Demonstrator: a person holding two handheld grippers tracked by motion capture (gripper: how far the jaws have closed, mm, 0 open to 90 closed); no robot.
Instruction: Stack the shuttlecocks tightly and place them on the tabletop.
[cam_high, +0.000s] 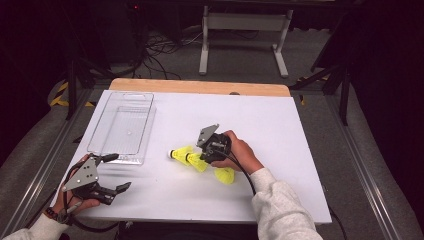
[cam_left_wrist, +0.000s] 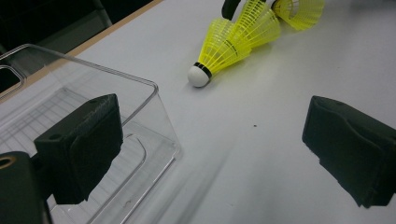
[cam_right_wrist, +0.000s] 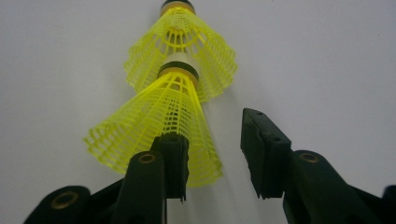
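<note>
Three yellow plastic-mesh shuttlecocks lie on the white table (cam_high: 280, 125): two are nested cork-into-skirt in a short line, the front shuttlecock (cam_high: 180, 154) and the second shuttlecock (cam_high: 196, 161), with the third shuttlecock (cam_high: 225, 175) just beside them. The right gripper (cam_high: 204, 159) sits at the second one's skirt, jaws parted; in its own view one pad overlaps the mesh while the other stands clear of it. The left gripper (cam_high: 114, 172) rests wide open and holding nothing beside the clear plastic bin (cam_high: 121, 128), well apart from the shuttlecocks.
</note>
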